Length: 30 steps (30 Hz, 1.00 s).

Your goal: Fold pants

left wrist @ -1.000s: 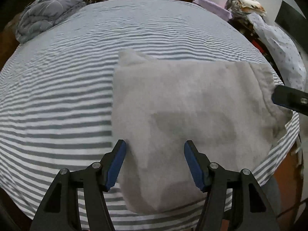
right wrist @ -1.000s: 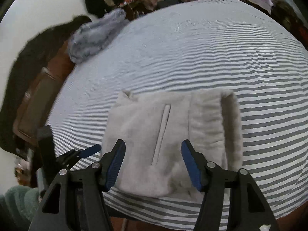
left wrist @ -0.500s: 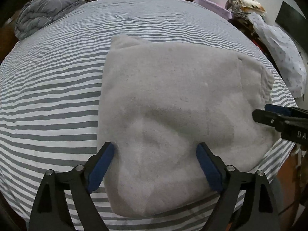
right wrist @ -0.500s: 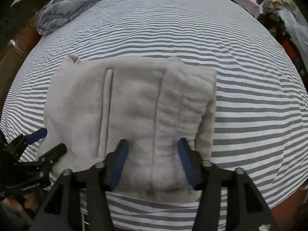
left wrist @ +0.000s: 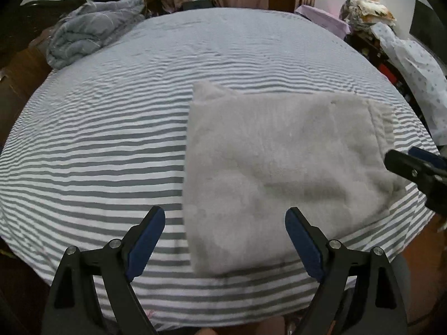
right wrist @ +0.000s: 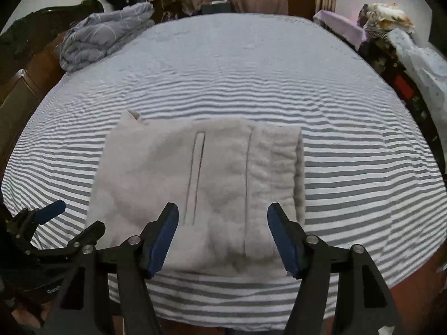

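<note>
Folded pants [right wrist: 195, 189]: long axis crosswise ahead of both grippers, waistband toward the right. Left gripper [left wrist: 225, 244] and right gripper [right wrist: 222, 236]: spread wide, holding nothing.

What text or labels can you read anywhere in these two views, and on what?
"Gen": pale print on the body of the left gripper, low at the left of the right wrist view; the rest is cut off and blurred.
Nothing readable on the folded pants, the striped bedsheet or the right gripper.

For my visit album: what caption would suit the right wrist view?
Open right gripper hovering over folded grey pants on a striped bed, left gripper alongside.
</note>
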{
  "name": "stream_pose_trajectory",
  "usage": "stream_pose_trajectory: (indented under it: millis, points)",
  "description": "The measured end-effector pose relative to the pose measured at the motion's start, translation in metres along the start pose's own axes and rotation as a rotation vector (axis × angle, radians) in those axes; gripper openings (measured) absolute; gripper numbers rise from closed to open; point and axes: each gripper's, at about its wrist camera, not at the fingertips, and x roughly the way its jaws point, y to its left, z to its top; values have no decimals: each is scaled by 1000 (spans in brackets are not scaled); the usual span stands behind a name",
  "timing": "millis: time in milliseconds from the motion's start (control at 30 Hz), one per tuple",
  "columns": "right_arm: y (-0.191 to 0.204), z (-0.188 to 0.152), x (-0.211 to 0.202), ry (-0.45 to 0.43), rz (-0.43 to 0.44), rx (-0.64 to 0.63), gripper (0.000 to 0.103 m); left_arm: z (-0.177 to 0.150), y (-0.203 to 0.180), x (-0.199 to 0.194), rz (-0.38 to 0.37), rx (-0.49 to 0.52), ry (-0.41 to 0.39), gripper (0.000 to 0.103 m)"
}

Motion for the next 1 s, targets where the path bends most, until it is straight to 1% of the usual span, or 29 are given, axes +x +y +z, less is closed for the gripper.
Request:
stream_pose_trajectory:
  millis: [33,200,367,433,467,500,533,633,767,867,1000]
  points:
    - [2,-4,-6,-9,-2,8,71,-1,2,-5,7,-5,-10,88]
    - [15,-28,-31,-34,-22,-2,74,-13,7,-29,36,-7,-42,88]
    - [26,-47,-51,-65,-49,-19,82,-28,9,-44,53,-23,-56,88]
    - [26,-54,-57,-78,-50,-1,88,-35,9,-48,62,-28,-54,88]
    - [28,-58,-60,-89,-52,3,89,-39,8,-51,64,-32,-55,88]
    - [30,-61,-61,-92,-60,-1,94,-42,6,-53,66,-34,-55,88]
    - [32,-62,-61,-101,-66,-8,96,-45,5,-55,69,-34,-54,88]
    - [39,-62,-63,-110,-86,-43,98,-51,2,-60,80,-22,-56,88]
    - [38,-65,-68,-134,-102,-47,101,-56,-2,-66,108,-12,-65,88]
    - [35,-70,-70,-136,-126,-47,102,-57,-4,-67,94,-24,-50,88]
    - [22,-75,-71,-111,-113,4,102,-58,-9,-65,92,-17,-32,88]
